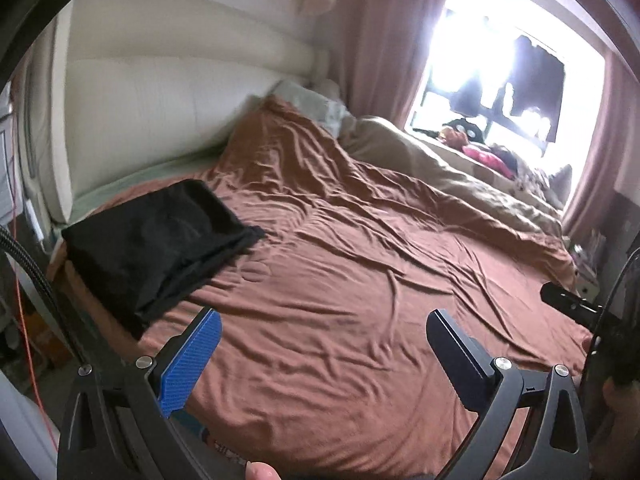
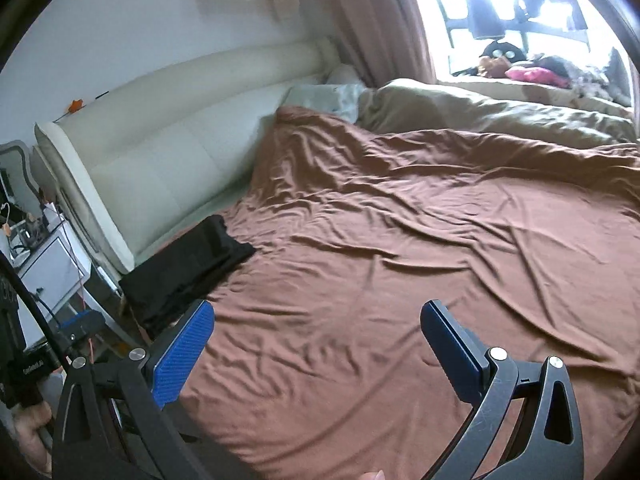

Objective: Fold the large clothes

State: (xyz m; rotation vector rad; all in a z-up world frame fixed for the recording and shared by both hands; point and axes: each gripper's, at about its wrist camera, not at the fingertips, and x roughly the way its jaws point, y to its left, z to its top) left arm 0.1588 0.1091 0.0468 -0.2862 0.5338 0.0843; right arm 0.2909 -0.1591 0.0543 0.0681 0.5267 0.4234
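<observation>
A wide bed with a rumpled rust-brown sheet point(image 1: 360, 280) fills both views, backed by a padded cream headboard point(image 1: 160, 112), with a bunched beige duvet point(image 2: 500, 112) along its far side under the bright window. The task's thing, a folded black garment point(image 1: 156, 236), lies flat on the sheet at the near-left corner of the bed, close to the headboard and right at the mattress edge. The left gripper point(image 1: 324, 344) and the right gripper point(image 2: 318, 334) both hover above bare sheet with their blue-padded jaws wide apart, holding nothing, the garment off to the left of each. The risk, as I judge it, is that jaws closing low on the garment would pinch the loose sheet too, or nudge the garment off the edge and spoil its fold.
</observation>
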